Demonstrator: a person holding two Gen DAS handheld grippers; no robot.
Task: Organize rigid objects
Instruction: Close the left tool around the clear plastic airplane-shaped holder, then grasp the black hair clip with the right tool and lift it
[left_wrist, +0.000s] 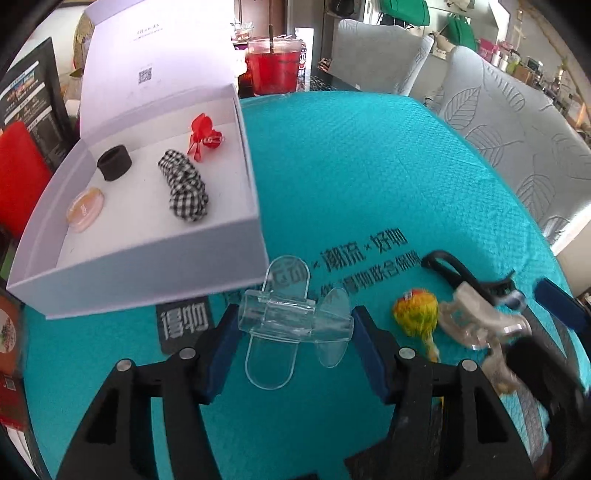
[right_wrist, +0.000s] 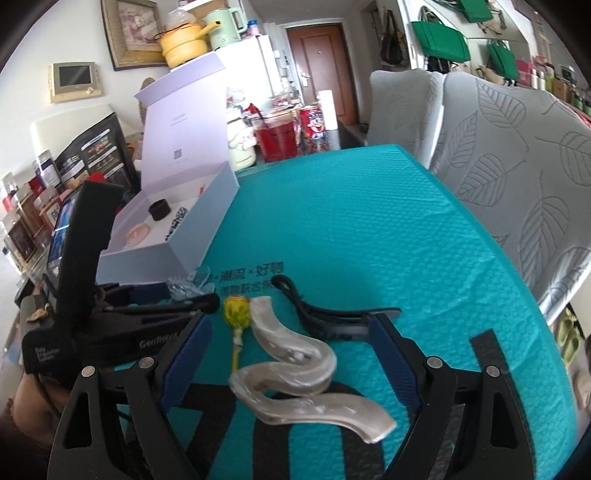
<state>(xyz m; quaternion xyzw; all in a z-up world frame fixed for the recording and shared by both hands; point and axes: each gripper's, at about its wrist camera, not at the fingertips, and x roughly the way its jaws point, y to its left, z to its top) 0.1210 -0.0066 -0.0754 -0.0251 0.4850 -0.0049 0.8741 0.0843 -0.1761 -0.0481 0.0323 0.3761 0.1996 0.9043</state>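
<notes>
My left gripper (left_wrist: 295, 332) is shut on a clear plastic clip (left_wrist: 291, 319), held just above the teal mat beside the open white box (left_wrist: 147, 269). The box holds a red clip (left_wrist: 203, 136), a black ring (left_wrist: 114, 162), a checked scrunchie (left_wrist: 184, 184) and a pink oval piece (left_wrist: 85, 208). My right gripper (right_wrist: 291, 365) is open around a pearly wavy hair claw (right_wrist: 295, 376) on the mat. A lollipop (right_wrist: 236, 314) and a black hair claw (right_wrist: 325, 317) lie just beyond it. The left gripper (right_wrist: 110, 321) shows at the left of the right wrist view.
A red drink jug (left_wrist: 273, 66) and a can (right_wrist: 312, 125) stand behind the mat. Jars and a black sign (right_wrist: 92, 158) line the left side. Two grey leaf-pattern chairs (right_wrist: 517, 166) stand along the right edge of the table.
</notes>
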